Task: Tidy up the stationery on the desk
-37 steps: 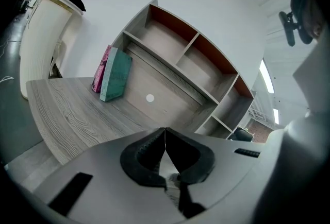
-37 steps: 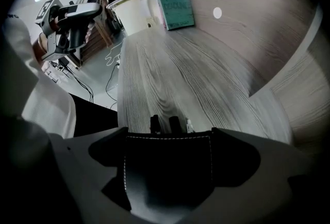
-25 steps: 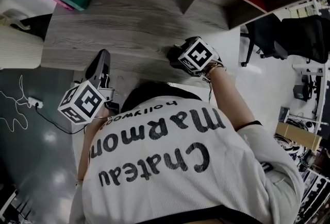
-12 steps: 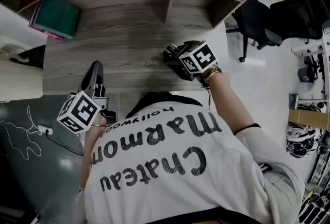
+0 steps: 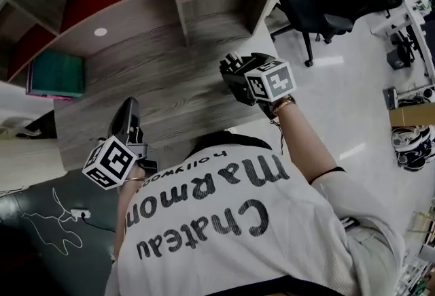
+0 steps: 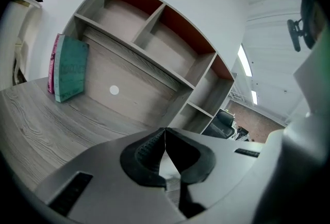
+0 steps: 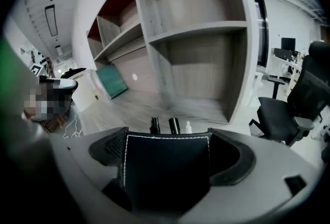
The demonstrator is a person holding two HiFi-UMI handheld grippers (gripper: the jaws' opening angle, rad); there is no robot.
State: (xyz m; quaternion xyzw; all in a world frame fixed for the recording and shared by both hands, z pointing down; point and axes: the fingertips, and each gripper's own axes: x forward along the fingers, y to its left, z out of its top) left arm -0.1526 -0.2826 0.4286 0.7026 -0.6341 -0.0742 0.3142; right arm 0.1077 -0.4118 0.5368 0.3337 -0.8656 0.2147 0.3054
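Holding pen case (image 7: 166, 176), pens (image 7: 174, 125) pointing toward shelf (image 7: 198, 26): right gripper (image 7: 172, 153); left gripper (image 6: 165, 155) closed.

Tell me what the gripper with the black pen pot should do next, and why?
Probably set the pen pot down on the desk by the shelves: the right gripper is shut on it at the desk's right edge, with pens sticking up.

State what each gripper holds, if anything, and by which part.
The right gripper clamps a black stitched pen holder across its sides, pens showing above. The left gripper is shut, empty.
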